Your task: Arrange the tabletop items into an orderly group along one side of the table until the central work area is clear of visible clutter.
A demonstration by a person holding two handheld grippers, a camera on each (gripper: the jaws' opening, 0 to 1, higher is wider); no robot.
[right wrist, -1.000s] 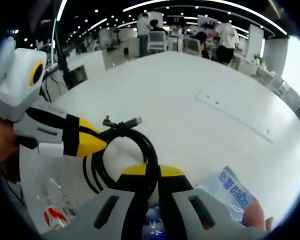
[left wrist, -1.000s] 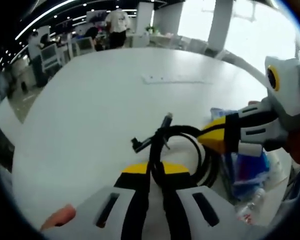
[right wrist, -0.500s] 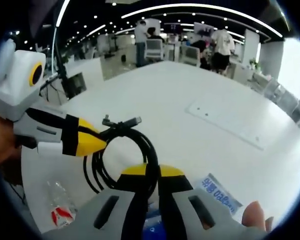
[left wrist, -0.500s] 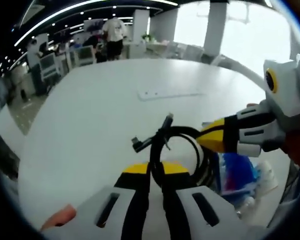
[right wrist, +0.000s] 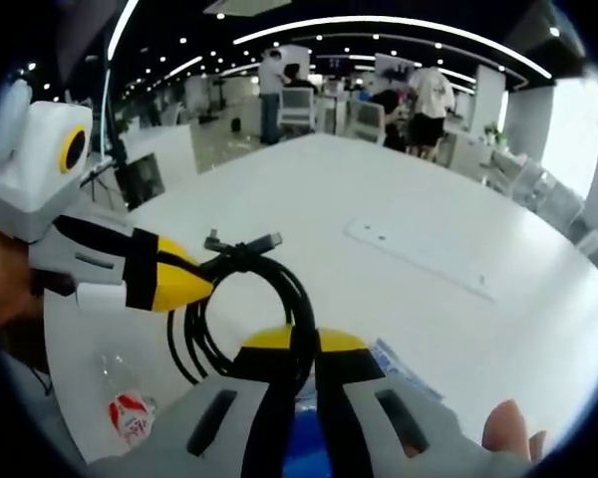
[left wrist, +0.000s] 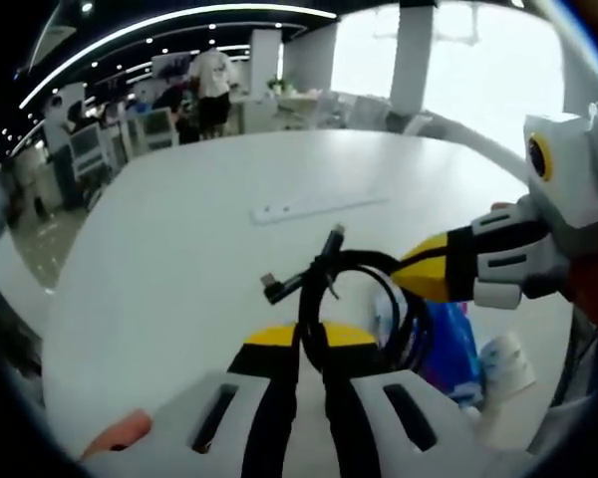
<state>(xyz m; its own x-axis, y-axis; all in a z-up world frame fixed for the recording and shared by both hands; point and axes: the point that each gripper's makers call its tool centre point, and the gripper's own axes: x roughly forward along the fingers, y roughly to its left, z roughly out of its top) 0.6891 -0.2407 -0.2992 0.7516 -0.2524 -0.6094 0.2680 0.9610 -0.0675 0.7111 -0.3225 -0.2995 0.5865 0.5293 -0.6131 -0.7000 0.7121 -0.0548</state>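
Both grippers hold one coiled black cable with small metal plugs (left wrist: 364,299) up over the wide white counter (left wrist: 189,229). In the left gripper view, the left gripper (left wrist: 311,344), with yellow tips and black inner faces, has its jaws narrowed onto one side of the coil, the cable strand running up between them, and two plug ends stick out of the bundle toward the counter's far edge. The right gripper (left wrist: 404,274) comes in from the right of that view, its yellow tip closed on the opposite side of the same loop. In the right gripper view the same coil (right wrist: 244,299) hangs between the right gripper (right wrist: 297,344), jaws pinched together on the strand, and the left gripper (right wrist: 199,284) reaching in from the left. Below the coil, near the counter's near edge, lie a blue plastic packet (left wrist: 448,344) and a white object (left wrist: 503,363) too blurred to name. A clear plastic bottle with a red label (right wrist: 130,413) lies by the near edge under the left gripper in the right gripper view. A flat white power strip (left wrist: 319,206) rests well apart from these, toward the middle of the counter. People stand among desks and chairs beyond the far edge.
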